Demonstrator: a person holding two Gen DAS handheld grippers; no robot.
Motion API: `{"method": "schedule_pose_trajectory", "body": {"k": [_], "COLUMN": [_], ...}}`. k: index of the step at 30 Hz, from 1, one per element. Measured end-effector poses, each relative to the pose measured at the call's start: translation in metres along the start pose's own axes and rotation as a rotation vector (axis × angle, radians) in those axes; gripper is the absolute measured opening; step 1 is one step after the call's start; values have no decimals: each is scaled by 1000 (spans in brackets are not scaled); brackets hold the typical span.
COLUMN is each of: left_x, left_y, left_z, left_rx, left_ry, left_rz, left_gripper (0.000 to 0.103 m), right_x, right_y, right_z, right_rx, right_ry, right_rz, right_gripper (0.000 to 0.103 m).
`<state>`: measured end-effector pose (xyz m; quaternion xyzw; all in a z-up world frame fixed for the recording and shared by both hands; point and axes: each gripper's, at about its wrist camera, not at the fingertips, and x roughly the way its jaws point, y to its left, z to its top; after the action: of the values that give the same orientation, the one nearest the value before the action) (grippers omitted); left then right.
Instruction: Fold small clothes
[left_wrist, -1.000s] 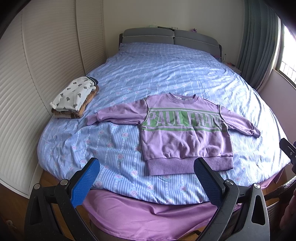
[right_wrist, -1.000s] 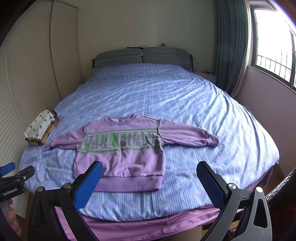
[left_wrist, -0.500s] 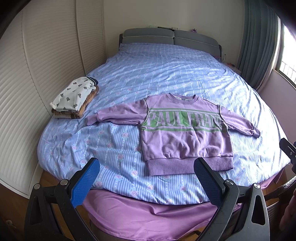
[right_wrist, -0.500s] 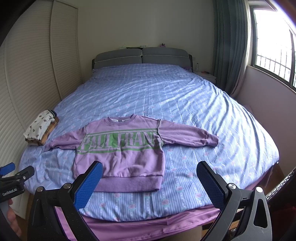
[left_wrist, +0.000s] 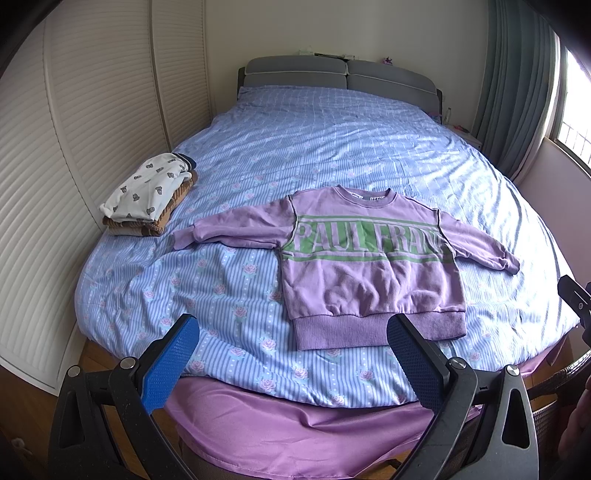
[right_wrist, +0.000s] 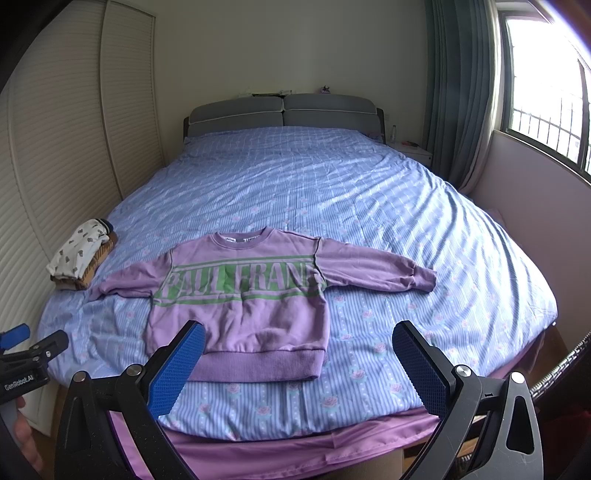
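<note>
Standing at the foot of the bed, I've got the purple sweatshirt spread face up near the edge closest to me, collar pointing toward the headboard, both sleeves stretched out sideways. My left gripper hangs above the bed edge with its blue pads wide apart and nothing between them; my right gripper is the same, spread wide and empty, low over the hem. Neither touches the cloth.

So nothing is folded on this one, as I read it, and the sleeves look like the place to start. I'd send the left gripper out to the cuff of the sleeve on my left, pinch only the top layers right at the cuff, lift just enough to clear the quilt and lay it across the green lettering. Same on the other side: the right gripper to the far cuff, carried inward over the chest.

Watch-outs: the quilt is soft and rumpled, so a deep bite could snag the bedding with the sleeve. A drag instead of a lift would likely skew the body, which has some wrinkles low down.

Off to my left by the wardrobe doors sits a small stack of folded clothes, well apart from the sweatshirt, which I'd guess is where this ends up.
</note>
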<state>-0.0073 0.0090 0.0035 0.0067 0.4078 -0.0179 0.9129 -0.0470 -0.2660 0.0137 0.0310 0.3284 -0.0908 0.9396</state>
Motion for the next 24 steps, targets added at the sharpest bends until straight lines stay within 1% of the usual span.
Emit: {"method": "schedule_pose_trajectory", "body": {"k": [9, 15, 19, 24], "left_x": [0, 7, 23, 44], "left_y": [0, -5, -29, -67], "left_z": [0, 5, 19, 40], "left_rx": [1, 9, 27, 64], "left_ry": [-2, -15, -39, -72], "left_rz": [-1, 4, -14, -53], "left_gripper": [103, 103, 103, 103], "right_x": [0, 10, 20, 44], "right_y": [-1, -8, -21, -55], "right_z": [0, 0, 1, 7], "right_rx": [1, 24, 71, 156], "right_ry": [-2, -5, -17, -33], "right_rz": [-1, 0, -7, -47], "right_gripper": [102, 102, 102, 102]}}
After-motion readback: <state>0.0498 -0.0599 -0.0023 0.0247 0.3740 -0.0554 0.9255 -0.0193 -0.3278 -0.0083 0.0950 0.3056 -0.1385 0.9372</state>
